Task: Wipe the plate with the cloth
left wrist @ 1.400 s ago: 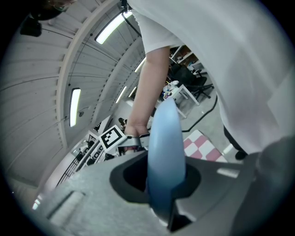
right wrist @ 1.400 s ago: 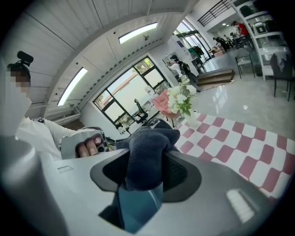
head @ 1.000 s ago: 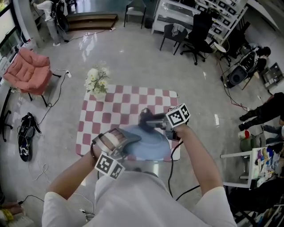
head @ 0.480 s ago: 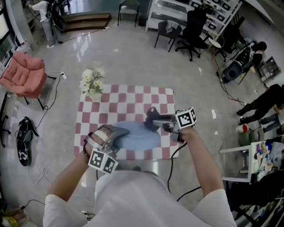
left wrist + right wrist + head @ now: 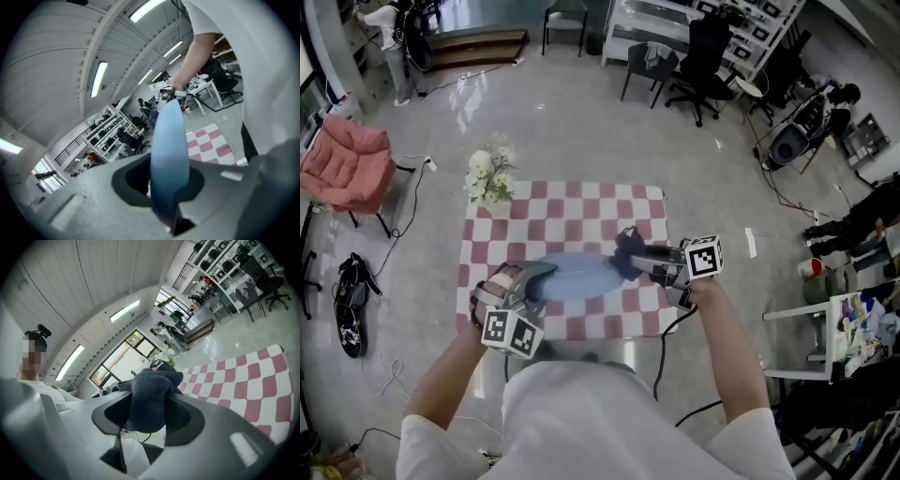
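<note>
A pale blue plate [image 5: 574, 277] hangs above the checked table, held by its left rim in my left gripper [image 5: 528, 282]. In the left gripper view the plate [image 5: 168, 154] stands edge-on between the jaws, which are shut on it. My right gripper [image 5: 639, 261] is shut on a dark blue-grey cloth [image 5: 628, 248] that touches the plate's right edge. The right gripper view has the bunched cloth [image 5: 149, 397] filling the space between its jaws.
The red-and-white checked table [image 5: 572, 225] carries a vase of white flowers [image 5: 488, 178] at its far left corner. A pink chair [image 5: 345, 164] stands to the left. Office chairs [image 5: 694, 56] and shelves are farther back. A person [image 5: 853, 225] stands at the right.
The plate has moved left and away from me, over the table's middle. The right gripper with the cloth has shifted right, from over the plate to its right edge.
</note>
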The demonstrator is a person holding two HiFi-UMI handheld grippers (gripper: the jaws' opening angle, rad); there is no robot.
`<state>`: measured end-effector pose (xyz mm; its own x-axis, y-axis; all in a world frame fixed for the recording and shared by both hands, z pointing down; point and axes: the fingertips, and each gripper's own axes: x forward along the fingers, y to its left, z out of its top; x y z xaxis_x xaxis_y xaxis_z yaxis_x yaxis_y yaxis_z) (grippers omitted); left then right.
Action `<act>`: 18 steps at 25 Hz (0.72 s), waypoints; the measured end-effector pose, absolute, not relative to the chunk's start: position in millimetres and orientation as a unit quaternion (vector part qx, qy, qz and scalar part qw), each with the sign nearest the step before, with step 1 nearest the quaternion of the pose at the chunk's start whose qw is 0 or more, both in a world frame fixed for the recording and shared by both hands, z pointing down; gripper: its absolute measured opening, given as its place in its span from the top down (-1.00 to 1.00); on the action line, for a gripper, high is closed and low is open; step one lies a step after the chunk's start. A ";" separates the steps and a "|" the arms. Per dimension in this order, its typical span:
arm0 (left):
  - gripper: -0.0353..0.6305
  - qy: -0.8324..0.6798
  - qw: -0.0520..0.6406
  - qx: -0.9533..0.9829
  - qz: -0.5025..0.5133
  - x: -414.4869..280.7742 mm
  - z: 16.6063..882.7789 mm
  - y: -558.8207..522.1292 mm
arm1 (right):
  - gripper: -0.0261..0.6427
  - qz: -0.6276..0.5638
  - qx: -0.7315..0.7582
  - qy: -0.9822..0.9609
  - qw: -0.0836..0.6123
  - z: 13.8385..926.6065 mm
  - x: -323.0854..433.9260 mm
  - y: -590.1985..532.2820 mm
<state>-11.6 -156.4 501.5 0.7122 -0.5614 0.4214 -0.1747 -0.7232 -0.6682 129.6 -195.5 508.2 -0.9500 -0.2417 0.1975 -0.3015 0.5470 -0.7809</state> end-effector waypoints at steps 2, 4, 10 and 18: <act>0.74 0.223 0.284 -0.878 -0.314 -15.3 503.1 -163.0 | 0.32 0.443 0.152 -0.883 0.020 502.0 129.3 -194.2; 0.74 0.232 0.254 -0.888 -0.306 -17.5 505.3 -166.4 | 0.32 0.426 0.155 -0.891 0.013 495.9 129.6 -193.8; 0.74 0.254 0.158 -0.917 -0.264 -21.3 501.3 -170.2 | 0.32 0.374 0.182 -0.910 -0.016 473.7 134.5 -199.6; 0.74 0.273 0.054 -0.940 -0.195 -25.8 481.3 -174.7 | 0.32 0.390 0.240 -0.886 -0.077 483.7 159.8 -214.1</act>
